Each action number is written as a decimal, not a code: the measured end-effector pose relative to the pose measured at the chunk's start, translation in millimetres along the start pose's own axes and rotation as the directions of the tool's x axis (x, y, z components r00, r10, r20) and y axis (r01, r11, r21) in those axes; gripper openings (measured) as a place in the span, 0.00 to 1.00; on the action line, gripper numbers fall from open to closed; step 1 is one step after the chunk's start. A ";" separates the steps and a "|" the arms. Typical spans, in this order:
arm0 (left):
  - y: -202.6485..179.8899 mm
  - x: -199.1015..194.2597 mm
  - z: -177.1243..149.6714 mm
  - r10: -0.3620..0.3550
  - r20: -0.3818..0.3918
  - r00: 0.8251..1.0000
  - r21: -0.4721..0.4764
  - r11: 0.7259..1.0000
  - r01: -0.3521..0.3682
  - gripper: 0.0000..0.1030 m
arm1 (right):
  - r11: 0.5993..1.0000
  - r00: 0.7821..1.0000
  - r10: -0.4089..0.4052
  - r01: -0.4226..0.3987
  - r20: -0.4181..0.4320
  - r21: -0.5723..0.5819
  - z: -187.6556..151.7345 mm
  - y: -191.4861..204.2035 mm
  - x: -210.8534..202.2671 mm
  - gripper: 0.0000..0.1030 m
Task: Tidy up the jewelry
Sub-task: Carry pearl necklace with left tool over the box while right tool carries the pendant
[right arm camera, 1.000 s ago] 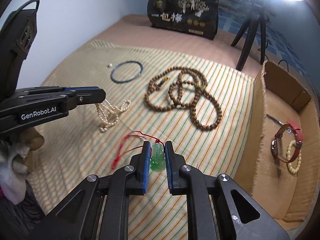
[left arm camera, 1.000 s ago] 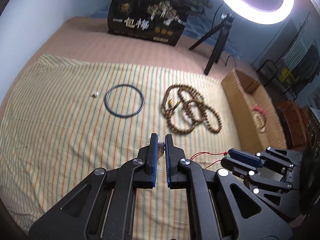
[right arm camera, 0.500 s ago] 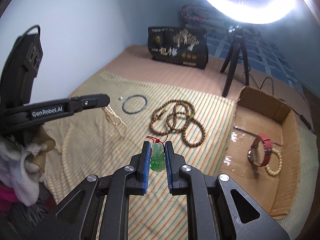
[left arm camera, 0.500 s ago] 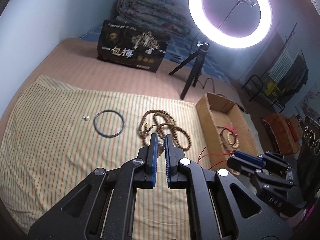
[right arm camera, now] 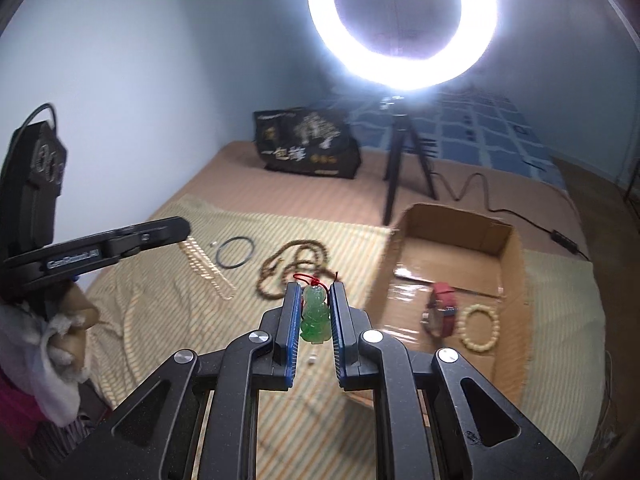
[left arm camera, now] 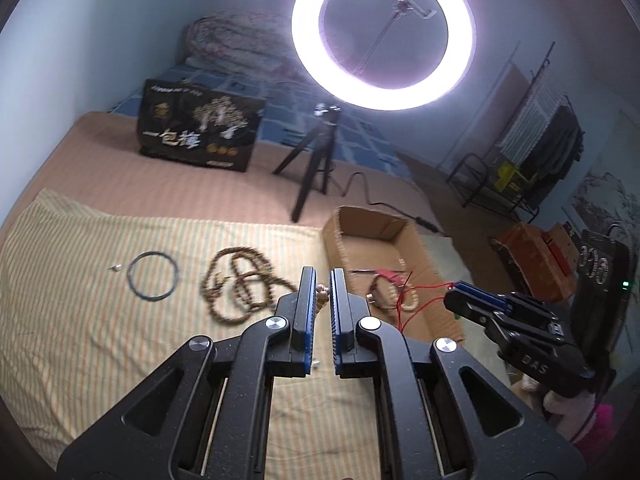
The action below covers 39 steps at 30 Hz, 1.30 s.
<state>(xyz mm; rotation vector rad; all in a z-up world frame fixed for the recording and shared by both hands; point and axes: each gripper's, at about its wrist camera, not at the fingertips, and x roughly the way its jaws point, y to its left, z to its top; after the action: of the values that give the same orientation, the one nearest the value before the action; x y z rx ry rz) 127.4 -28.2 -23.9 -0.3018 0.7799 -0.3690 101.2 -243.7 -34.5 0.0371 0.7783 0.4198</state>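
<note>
My left gripper is shut on a pearl necklace that hangs from its tip high above the striped cloth. My right gripper is shut on a green jade pendant with a red cord, held in the air left of the cardboard box. The box holds a red-strap watch and a cream bead bracelet. A long brown bead necklace, a dark bangle and a small white bead lie on the cloth.
A ring light on a tripod stands behind the box, its cable trailing right. A black printed carton stands at the back of the bed. A loose white bead lies on the cloth below my right gripper.
Both grippers have risen well above the cloth and moved right toward the box, each still holding its piece. The pearl necklace has lifted off the cloth and hangs free.
</note>
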 end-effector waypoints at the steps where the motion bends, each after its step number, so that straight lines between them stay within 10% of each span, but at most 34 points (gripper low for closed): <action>1: -5.5 1.6 1.1 -0.010 0.001 1.000 0.003 1.000 0.010 0.05 | 1.000 1.000 -0.010 0.010 0.005 0.011 0.2 -6.0 -2.7 0.12; 22: -89.8 52.9 6.3 -0.142 -0.042 0.989 0.046 0.989 0.144 0.05 | 0.976 0.988 -0.152 0.146 0.025 0.160 11.4 -92.6 -2.3 0.12; 39: -95.2 121.9 -15.0 -0.085 -0.156 0.984 0.056 0.994 0.095 0.05 | 0.952 0.981 -0.189 0.195 -0.049 0.237 14.0 -140.6 44.7 0.12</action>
<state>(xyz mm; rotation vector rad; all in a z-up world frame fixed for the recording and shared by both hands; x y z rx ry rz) 176.1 -167.5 -72.3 -0.2517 0.9055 -0.5059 188.9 -354.0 -80.6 0.1821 0.8466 0.1389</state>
